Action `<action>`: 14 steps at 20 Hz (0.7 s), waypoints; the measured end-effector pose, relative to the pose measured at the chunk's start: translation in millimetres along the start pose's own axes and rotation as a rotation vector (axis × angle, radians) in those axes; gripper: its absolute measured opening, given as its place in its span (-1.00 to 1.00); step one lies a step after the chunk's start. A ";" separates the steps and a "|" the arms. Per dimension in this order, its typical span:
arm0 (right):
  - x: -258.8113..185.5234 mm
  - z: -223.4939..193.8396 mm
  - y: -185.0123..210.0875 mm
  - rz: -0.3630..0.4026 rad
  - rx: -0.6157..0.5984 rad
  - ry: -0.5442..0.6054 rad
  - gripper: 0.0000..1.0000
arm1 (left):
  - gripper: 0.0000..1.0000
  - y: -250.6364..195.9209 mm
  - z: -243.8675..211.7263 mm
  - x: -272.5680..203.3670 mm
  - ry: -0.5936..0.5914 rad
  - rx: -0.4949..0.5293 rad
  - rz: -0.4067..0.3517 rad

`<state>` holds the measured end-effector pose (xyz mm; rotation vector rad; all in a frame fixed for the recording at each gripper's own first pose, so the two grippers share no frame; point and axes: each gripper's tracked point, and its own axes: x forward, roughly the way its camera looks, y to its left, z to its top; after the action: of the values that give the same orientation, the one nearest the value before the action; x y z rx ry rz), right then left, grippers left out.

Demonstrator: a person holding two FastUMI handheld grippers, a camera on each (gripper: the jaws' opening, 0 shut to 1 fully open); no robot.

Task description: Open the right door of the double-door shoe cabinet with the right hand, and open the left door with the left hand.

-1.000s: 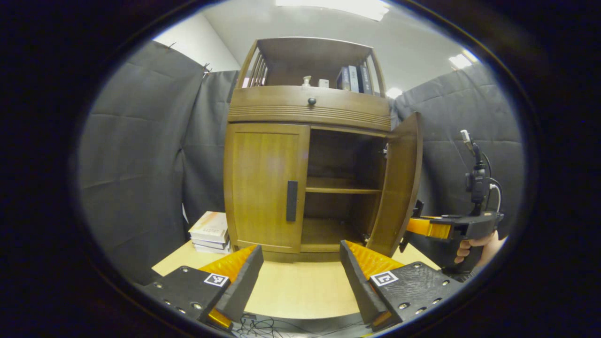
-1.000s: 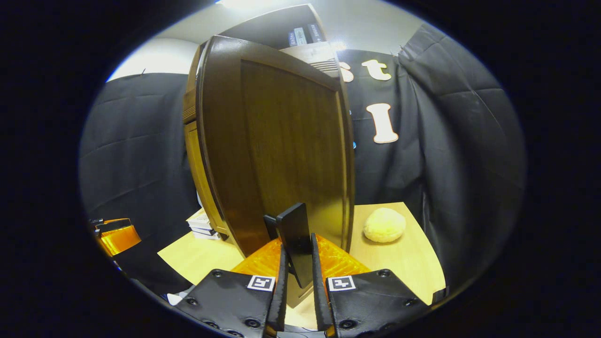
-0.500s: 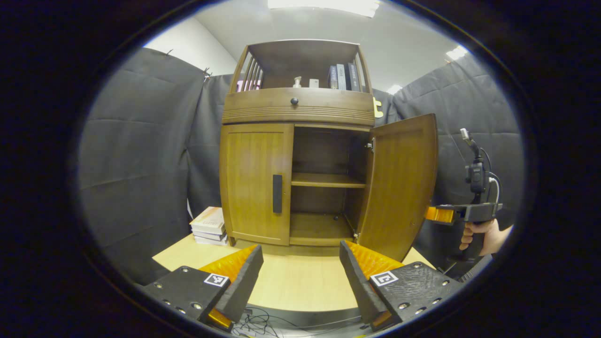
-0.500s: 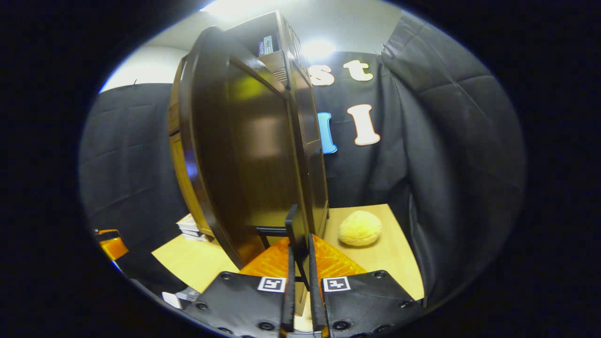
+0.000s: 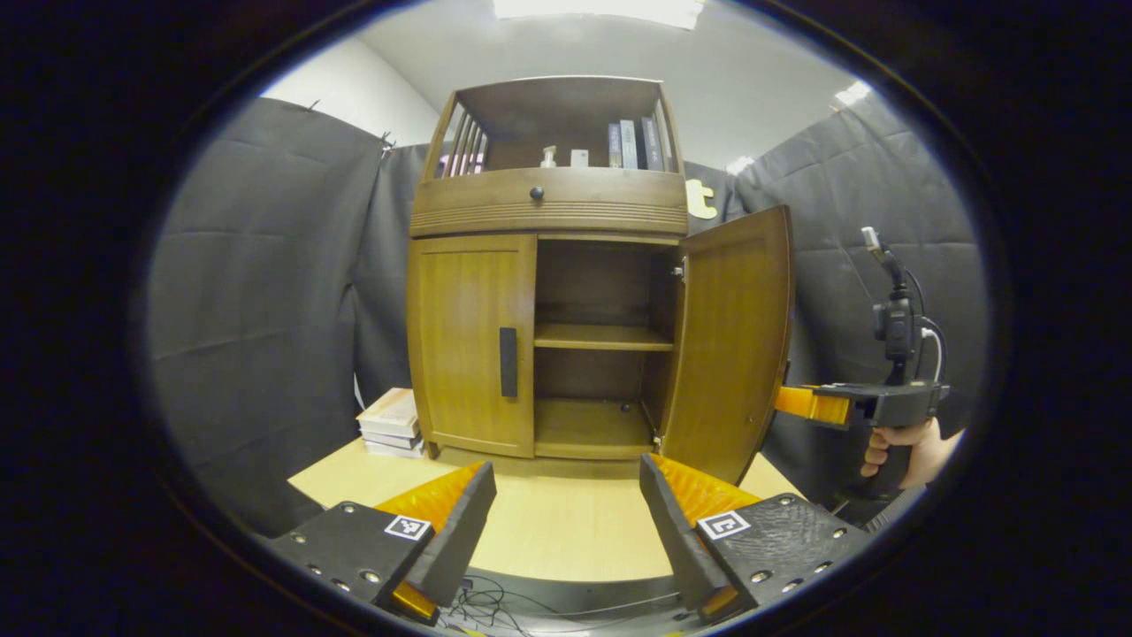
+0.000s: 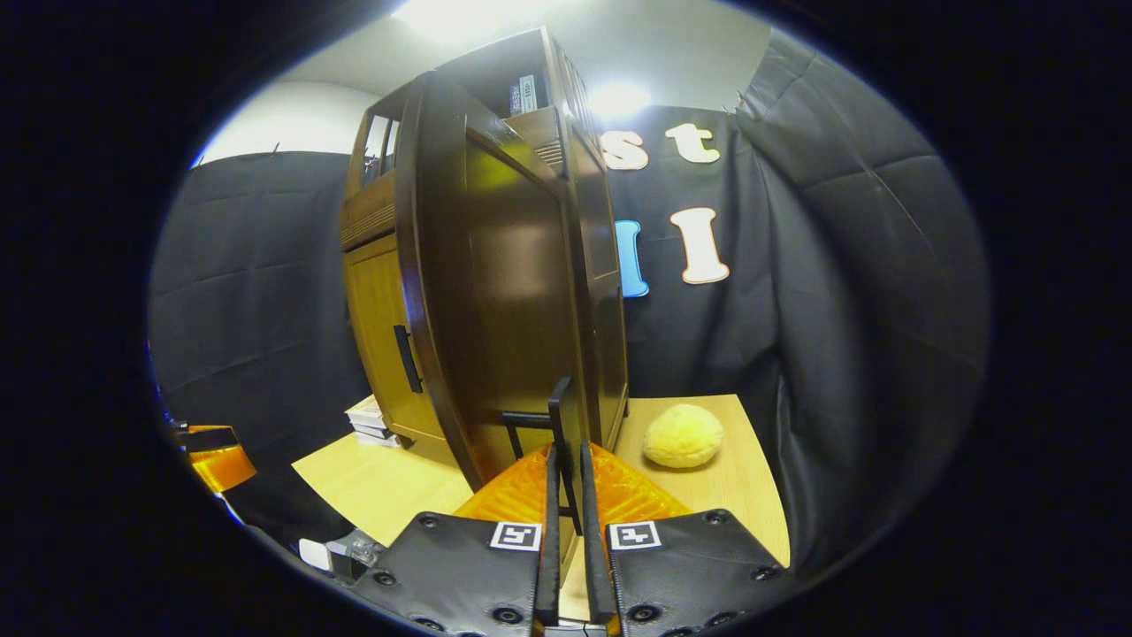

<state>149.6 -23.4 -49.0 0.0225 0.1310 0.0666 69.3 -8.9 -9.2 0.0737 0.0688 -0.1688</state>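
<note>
Left gripper view: the brown wooden double-door shoe cabinet [image 5: 548, 265] stands on the pale wooden worktop [image 5: 566, 522]. Its right door [image 5: 730, 345] is swung wide, baring two inner shelves; its left door [image 5: 473, 341] sits closed, black bar handle [image 5: 508, 362] untouched. My left tongs [image 5: 566, 522] hang wide open, empty, well short of that handle. I judge step one near done; next, the left tongs must advance, close on the bar and pull outward. My right tongs [image 5: 800, 402] reach behind the open door. A stack of books [image 5: 389, 423] lies beside the cabinet; black cloth lines the booth.

Right gripper view: my right tongs [image 6: 566, 478] are clamped on the right door's black handle [image 6: 559, 416]. A yellow rounded lump [image 6: 683, 436] rests on the worktop behind.
</note>
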 end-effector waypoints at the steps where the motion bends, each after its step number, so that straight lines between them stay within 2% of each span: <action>1: -4.4 -2.0 -2.4 -0.015 -0.002 0.004 -0.87 | 0.84 -0.1 -0.7 0.8 -0.001 -0.010 -0.004; 2: -9.4 -2.0 -4.2 -0.030 -0.008 0.003 -0.82 | 0.86 1.2 -0.4 1.7 0.001 -0.019 -0.010; 3: -14.0 -2.5 -5.7 -0.052 -0.017 0.001 -0.64 | 0.86 2.6 -0.1 2.3 0.005 -0.024 -0.015; 5: -26.5 -4.1 -6.4 -0.090 -0.020 -0.001 -0.67 | 0.86 2.6 2.1 3.0 0.006 -0.018 -0.030; 6: -31.5 -6.2 -5.9 -0.111 -0.021 -0.001 -0.88 | 0.84 2.0 1.7 3.6 0.005 -0.010 -0.038; 7: -38.7 -7.5 -3.0 -0.131 -0.025 0.001 -0.76 | 0.84 1.3 1.3 4.0 0.005 -0.001 -0.045; 9: -48.3 -5.8 11.6 -0.162 -0.043 0.000 -0.76 | 0.84 0.5 2.2 4.0 0.007 0.001 -0.060; 10: -51.3 -4.2 21.0 -0.171 -0.048 -0.002 -0.96 | 0.84 -0.7 2.3 3.7 0.006 -0.005 -0.071; 11: -52.6 -3.0 32.5 -0.175 -0.051 -0.005 -0.76 | 0.85 -0.9 2.3 4.2 0.006 -0.011 -0.082; 14: -44.6 10.2 71.8 -0.185 -0.066 -0.034 -0.76 | 0.86 0.9 2.1 7.8 -0.005 -0.012 -0.110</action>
<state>102.1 45.0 -31.1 -0.0544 0.0965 -0.1141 77.3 -9.5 -7.6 0.0575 0.0691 -0.2784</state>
